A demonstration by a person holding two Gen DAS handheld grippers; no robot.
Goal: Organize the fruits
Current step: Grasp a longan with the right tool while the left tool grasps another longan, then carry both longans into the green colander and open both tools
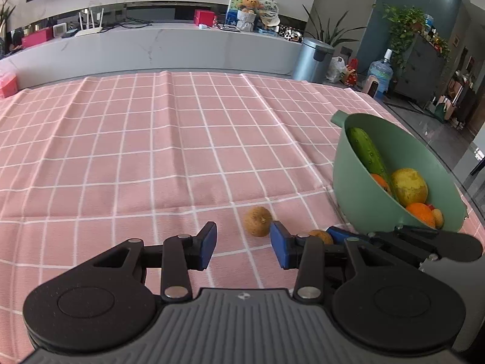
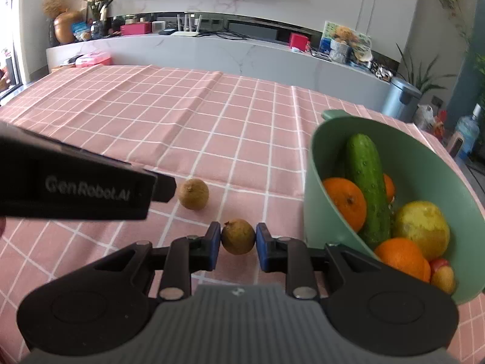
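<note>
Two small brown round fruits lie on the pink checked cloth. My right gripper [image 2: 237, 247] is shut on one brown fruit [image 2: 238, 236], its blue pads touching both sides; that fruit also shows in the left wrist view [image 1: 321, 236], mostly hidden behind my left finger. The other brown fruit [image 1: 258, 221] lies free just ahead of my left gripper [image 1: 243, 245], which is open and empty; it also shows in the right wrist view [image 2: 193, 194]. A green bowl [image 2: 424, 163] at the right holds a cucumber [image 2: 365, 182], oranges [image 2: 345, 201] and a yellow fruit [image 2: 423, 227].
The left gripper's black body [image 2: 75, 188] crosses the left of the right wrist view. The bowl [image 1: 351, 188] stands near the table's right edge. A pink box [image 2: 92, 59] sits at the far left. A long white counter [image 1: 169, 48] lies beyond the table.
</note>
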